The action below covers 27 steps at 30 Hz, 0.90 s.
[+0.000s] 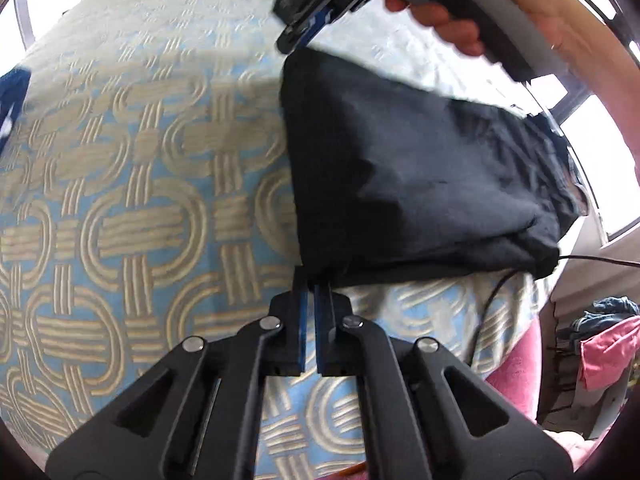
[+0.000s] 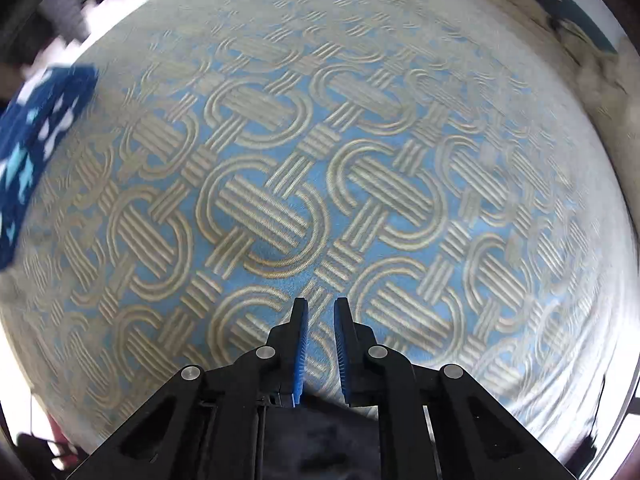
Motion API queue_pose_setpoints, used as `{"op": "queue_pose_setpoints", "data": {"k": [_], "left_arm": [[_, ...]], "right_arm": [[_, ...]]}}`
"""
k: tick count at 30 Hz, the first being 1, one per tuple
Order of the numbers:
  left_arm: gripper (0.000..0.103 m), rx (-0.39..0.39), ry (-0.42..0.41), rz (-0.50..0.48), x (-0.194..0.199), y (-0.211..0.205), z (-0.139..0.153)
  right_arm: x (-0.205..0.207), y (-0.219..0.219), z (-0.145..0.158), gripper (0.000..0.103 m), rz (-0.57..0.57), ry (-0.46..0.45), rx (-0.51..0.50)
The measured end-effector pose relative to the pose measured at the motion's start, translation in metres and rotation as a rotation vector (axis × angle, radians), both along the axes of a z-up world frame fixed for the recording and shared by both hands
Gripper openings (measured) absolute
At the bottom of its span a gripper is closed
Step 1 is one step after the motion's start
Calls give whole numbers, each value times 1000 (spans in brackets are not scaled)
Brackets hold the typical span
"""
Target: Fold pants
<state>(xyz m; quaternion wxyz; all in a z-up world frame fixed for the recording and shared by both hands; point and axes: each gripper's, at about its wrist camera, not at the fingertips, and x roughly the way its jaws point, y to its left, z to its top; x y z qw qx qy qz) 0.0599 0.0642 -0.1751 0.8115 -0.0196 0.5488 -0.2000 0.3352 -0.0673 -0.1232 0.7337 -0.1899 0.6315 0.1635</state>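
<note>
Two grippers are seen over a bed (image 1: 120,184) covered in a blue spread with a beige woven-loop pattern. At the far left of both views a dark blue cloth (image 2: 36,152) with pale shapes is seen lying on the spread, well apart from the work. In the left wrist view, the left gripper (image 1: 311,280) is angled down at the near corner of the black pants (image 1: 420,176); its jaws are clenched almost together, with the tips at the pants' lower hem, though whether fabric is pinched between them cannot be told. The pants are laid in a folded, roughly rectangular bundle on the right half of the bed. Above the bundle, blurred, the right gripper (image 1: 296,34) is held in a hand (image 1: 452,24) at the pants' far corner. In the right wrist view, its jaws are narrowed with a small gap, nothing gripped between them; black fabric is visible below their base. A black cable (image 1: 496,292) is draped at the bed's right edge.
</note>
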Motion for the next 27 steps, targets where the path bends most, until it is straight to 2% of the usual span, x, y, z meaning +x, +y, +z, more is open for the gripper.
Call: {"op": "queue_pose_setpoints", "data": {"k": [2, 3, 6, 8, 9, 10, 13, 14, 15, 17, 19, 20, 21, 23, 24, 25, 27], "left_arm": [[3, -17, 11, 13, -5, 4, -1], [4, -26, 7, 13, -8, 6, 2], [5, 0, -21, -4, -20, 10, 15], [8, 43, -41, -10, -25, 12, 25], [9, 39, -45, -6, -24, 12, 30], [9, 16, -52, 0, -21, 14, 38], [13, -73, -113, -8, -10, 8, 65], [21, -92, -136, -22, -5, -1, 72], [38, -103, -147, -36, -1, -10, 75], [56, -122, -135, -87, 13, -30, 67], [56, -40, -78, -86, 26, -43, 41], [55, 11, -24, -73, 31, -48, 21], [55, 20, -10, -59, 31, -48, 12], [55, 11, -41, -46, 25, -46, 14], [55, 14, -38, -47, 25, -46, 16], [55, 15, -34, -47, 21, -44, 18], [55, 21, -18, -50, 21, -44, 21]], "right_arm": [[-2, -13, -6, 14, -77, 64, 27], [-5, -23, 0, 14, -122, 68, 74], [-30, -59, 39, 15, -177, 11, 241], [-61, -75, 56, 23, -148, -3, 307], [-78, -77, 58, 29, -127, -8, 308], [-97, -83, 54, 31, -114, -16, 282], [-122, -102, 28, 31, -188, 31, 249], [-128, -119, 13, 31, -254, 56, 246], [-132, -137, 0, 30, -322, 60, 245], [-144, -171, -3, 30, -441, 43, 408], [-159, -198, -2, 30, -543, 79, 496], [-171, -209, 0, 30, -586, 83, 509], [-185, -217, 4, 31, -612, 73, 513], [-216, -222, 11, 37, -596, 64, 541], [-225, -221, 10, 47, -573, 57, 558], [-235, -223, 8, 50, -547, 47, 566], [-253, -216, 8, 50, -482, -10, 553]]}}
